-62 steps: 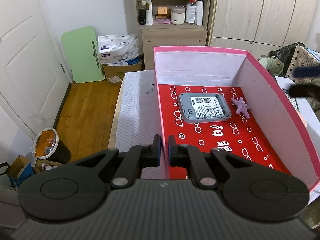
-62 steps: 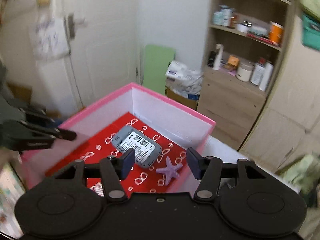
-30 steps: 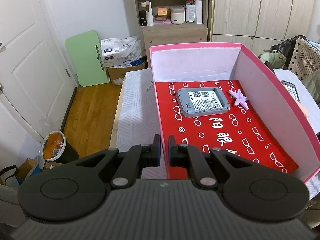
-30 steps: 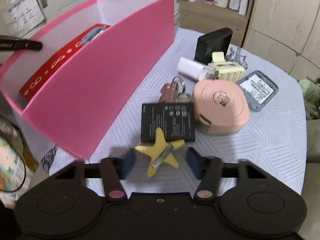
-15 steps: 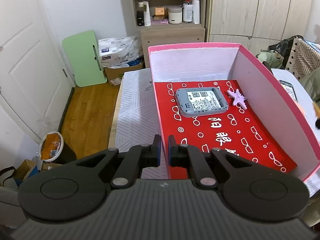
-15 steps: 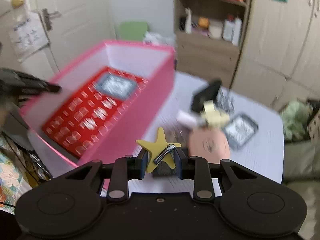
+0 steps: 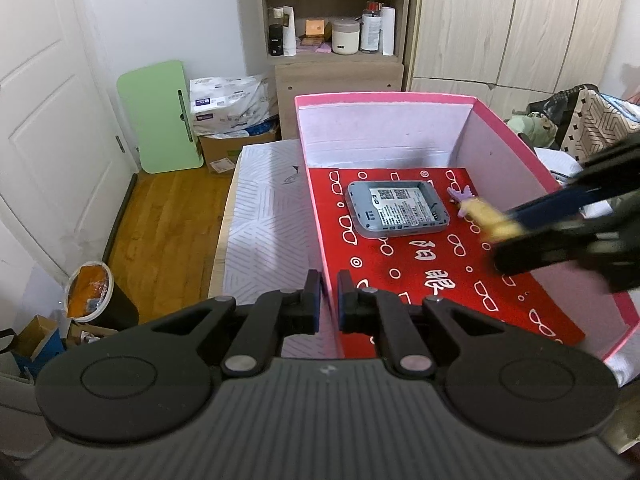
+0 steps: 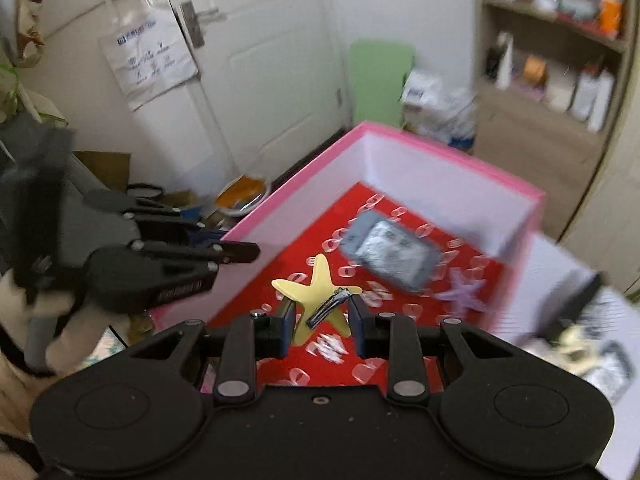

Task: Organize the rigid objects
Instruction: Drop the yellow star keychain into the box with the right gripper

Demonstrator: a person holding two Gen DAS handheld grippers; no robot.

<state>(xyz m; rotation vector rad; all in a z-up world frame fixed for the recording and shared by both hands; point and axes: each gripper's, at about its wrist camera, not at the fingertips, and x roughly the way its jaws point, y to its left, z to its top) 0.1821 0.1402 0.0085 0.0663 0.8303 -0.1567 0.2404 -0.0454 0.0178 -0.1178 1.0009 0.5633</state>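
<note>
A pink box (image 7: 384, 98) with a red patterned floor stands on the table. In it lie a grey device (image 7: 396, 208) and a purple star (image 7: 460, 196). My left gripper (image 7: 328, 300) is shut on the box's near left wall. My right gripper (image 8: 322, 318) is shut on a yellow star hair clip (image 8: 318, 292) and hangs over the box's floor. In the left wrist view the right gripper (image 7: 504, 224) comes in blurred from the right with the yellow star (image 7: 486, 216). In the right wrist view the box (image 8: 440, 152), grey device (image 8: 392, 254) and purple star (image 8: 464, 290) are blurred.
The table (image 7: 264, 216) has a striped white cloth. Right of the box lie blurred items (image 8: 576, 340). A shelf unit (image 7: 336, 20), wardrobe doors (image 7: 500, 20), a green board (image 7: 160, 116), a cardboard box (image 7: 232, 148) and an orange-lidded bucket (image 7: 88, 292) stand on the wooden floor.
My right gripper closed on the yellow star on the table, lifted it and carried it left over the pink box. The left gripper stayed shut on the box wall.
</note>
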